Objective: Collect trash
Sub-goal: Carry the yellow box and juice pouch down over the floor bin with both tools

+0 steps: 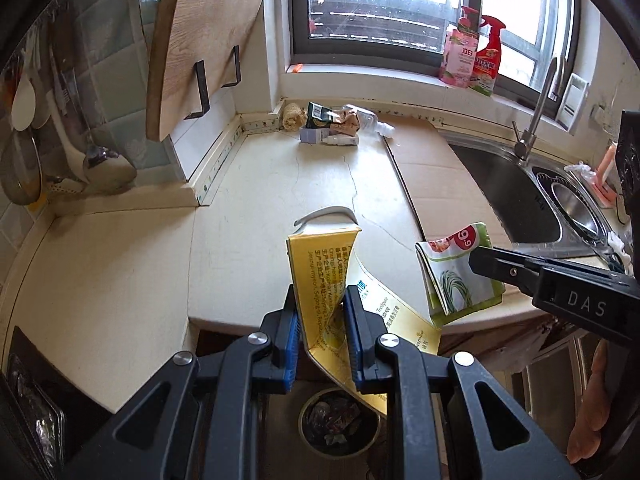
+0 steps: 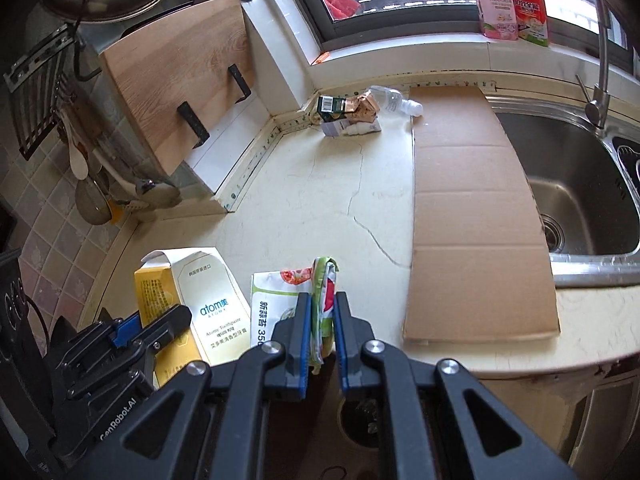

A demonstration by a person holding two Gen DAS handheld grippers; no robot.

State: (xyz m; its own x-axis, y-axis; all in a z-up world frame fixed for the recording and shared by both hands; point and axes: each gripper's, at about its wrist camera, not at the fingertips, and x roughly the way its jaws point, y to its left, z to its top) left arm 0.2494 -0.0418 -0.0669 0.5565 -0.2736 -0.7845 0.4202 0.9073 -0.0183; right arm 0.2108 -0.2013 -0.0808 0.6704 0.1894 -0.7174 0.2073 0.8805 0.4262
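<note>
My left gripper (image 1: 320, 300) is shut on a flattened yellow and white toothpaste box (image 1: 320, 264), held above the counter's front edge; the box also shows in the right wrist view (image 2: 208, 304). My right gripper (image 2: 322, 308) is shut on a green and white food bag (image 2: 322, 280), seen in the left wrist view (image 1: 456, 276) too. A round trash bin (image 1: 340, 420) with trash inside stands on the floor below both grippers. More trash (image 1: 332, 124), small boxes and a plastic bottle, lies in the far corner of the counter (image 2: 352, 116).
A flat cardboard sheet (image 2: 476, 208) lies on the counter beside the steel sink (image 2: 580, 184). A wooden cutting board (image 1: 200, 48) leans on a rack at left. Ladles (image 1: 100, 156) hang on the wall. Cleaner bottles (image 1: 476, 56) stand on the windowsill.
</note>
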